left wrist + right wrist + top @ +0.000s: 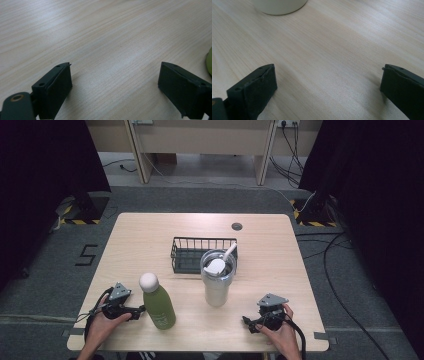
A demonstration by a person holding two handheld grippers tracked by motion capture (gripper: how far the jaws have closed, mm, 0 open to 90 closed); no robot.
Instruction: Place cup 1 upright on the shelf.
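On the near part of the desk [150,227] we see the green bottle [159,305] upright, just beside our left gripper [137,310], whose jaws stand wide apart and hold nothing. The white tumbler [218,279] stands near it, in front of the wire basket [187,251]. Our right gripper [250,325] rests on the desk, also wide apart and empty.

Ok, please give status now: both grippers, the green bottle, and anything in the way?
Left gripper open, beside green bottle, not touching. Right gripper open, holding nothing. Bottle upright. White tumbler stands close right of it.
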